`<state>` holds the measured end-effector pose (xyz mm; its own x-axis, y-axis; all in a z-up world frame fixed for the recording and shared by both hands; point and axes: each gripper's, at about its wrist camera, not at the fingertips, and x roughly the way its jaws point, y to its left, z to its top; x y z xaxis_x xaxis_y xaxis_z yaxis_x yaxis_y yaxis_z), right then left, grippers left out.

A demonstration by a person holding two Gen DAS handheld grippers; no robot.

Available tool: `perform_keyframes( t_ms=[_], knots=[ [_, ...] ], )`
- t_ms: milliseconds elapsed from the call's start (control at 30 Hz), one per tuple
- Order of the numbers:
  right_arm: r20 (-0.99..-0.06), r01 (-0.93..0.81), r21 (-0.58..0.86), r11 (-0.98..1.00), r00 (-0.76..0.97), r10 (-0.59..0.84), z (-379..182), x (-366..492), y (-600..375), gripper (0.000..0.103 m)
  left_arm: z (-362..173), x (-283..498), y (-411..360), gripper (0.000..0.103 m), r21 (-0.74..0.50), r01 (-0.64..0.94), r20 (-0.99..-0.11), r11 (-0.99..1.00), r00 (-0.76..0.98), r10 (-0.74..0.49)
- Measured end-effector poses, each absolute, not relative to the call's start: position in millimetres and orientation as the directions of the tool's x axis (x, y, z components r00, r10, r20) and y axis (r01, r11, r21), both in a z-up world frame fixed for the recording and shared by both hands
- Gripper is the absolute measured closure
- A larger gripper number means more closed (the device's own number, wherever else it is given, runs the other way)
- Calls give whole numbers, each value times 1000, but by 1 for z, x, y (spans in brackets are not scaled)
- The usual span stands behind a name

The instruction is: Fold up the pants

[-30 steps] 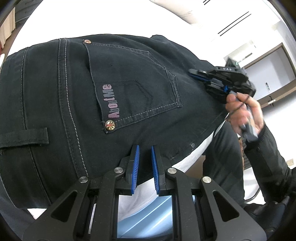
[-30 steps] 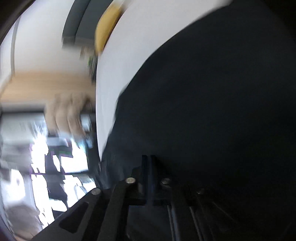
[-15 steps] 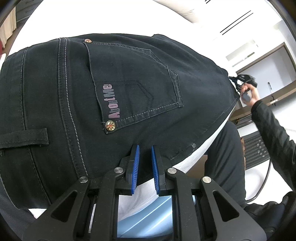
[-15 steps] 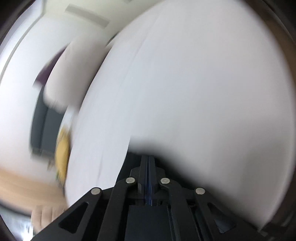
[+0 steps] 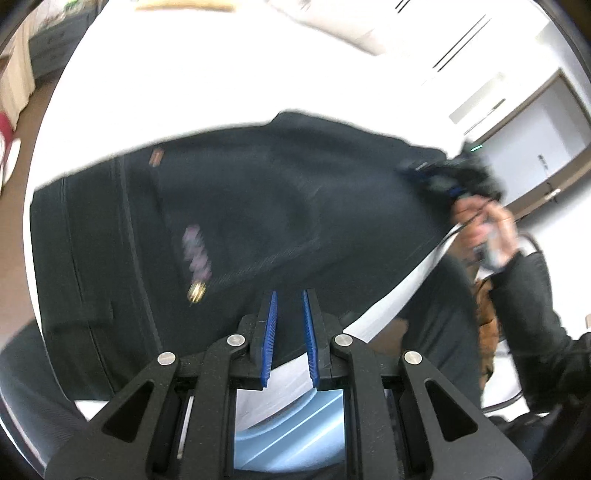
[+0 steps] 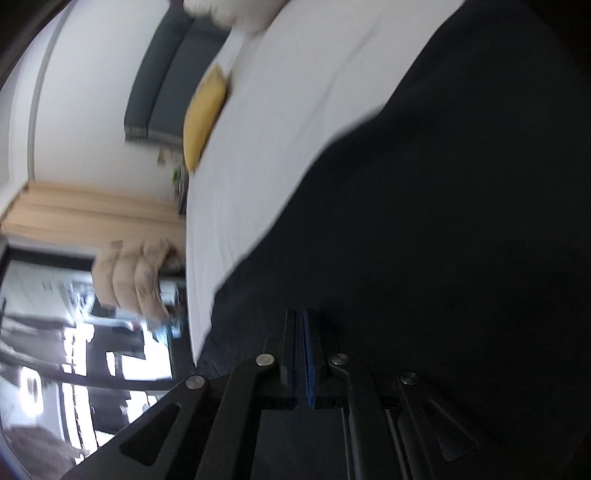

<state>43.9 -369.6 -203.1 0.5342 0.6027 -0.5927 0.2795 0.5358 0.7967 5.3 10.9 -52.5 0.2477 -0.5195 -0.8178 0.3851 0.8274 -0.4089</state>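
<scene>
The black jeans point(image 5: 229, 221) lie on a white bed point(image 5: 192, 81), back pocket with a pink logo facing up. My left gripper point(image 5: 289, 301) hovers over their near edge with its blue pads slightly apart and nothing between them. My right gripper point(image 5: 439, 181) shows at the jeans' right edge in the left wrist view. In the right wrist view the right gripper point(image 6: 303, 315) has its jaws pressed together over the dark jeans point(image 6: 443, 240); whether cloth is pinched between them is not visible.
A yellow cushion point(image 6: 205, 122) and a white pillow point(image 6: 236, 14) lie at the bed's far end. A dark headboard point(image 6: 162, 81) stands behind. My hand point(image 6: 133, 280) shows beyond the bed edge. A door point(image 5: 532, 155) is at the right.
The left wrist view has pulled back from the jeans, which now look smaller and blurred. The right gripper swung away over the bed and is back at the jeans' right edge.
</scene>
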Motion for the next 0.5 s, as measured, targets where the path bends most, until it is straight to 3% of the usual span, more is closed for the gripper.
perform_keyframes(
  t_ms=[133, 233, 333, 500],
  knots=[
    [-588, 392, 802, 450, 646, 487, -208, 63, -439, 103, -35, 33, -15, 89, -508, 406, -736, 760, 254, -628],
    [-604, 489, 792, 366, 714, 354, -209, 47, -486, 103, -42, 67, -60, 89, -587, 451, -665, 673, 205, -718],
    [-618, 503, 779, 375, 719, 319, -204, 45, -493, 103, -64, 107, -118, 89, -642, 464, -635, 610, 124, -762],
    [-638, 470, 752, 462, 694, 333, -204, 52, -474, 103, -124, 170, -164, 89, -581, 424, -741, 694, 76, -667]
  ],
)
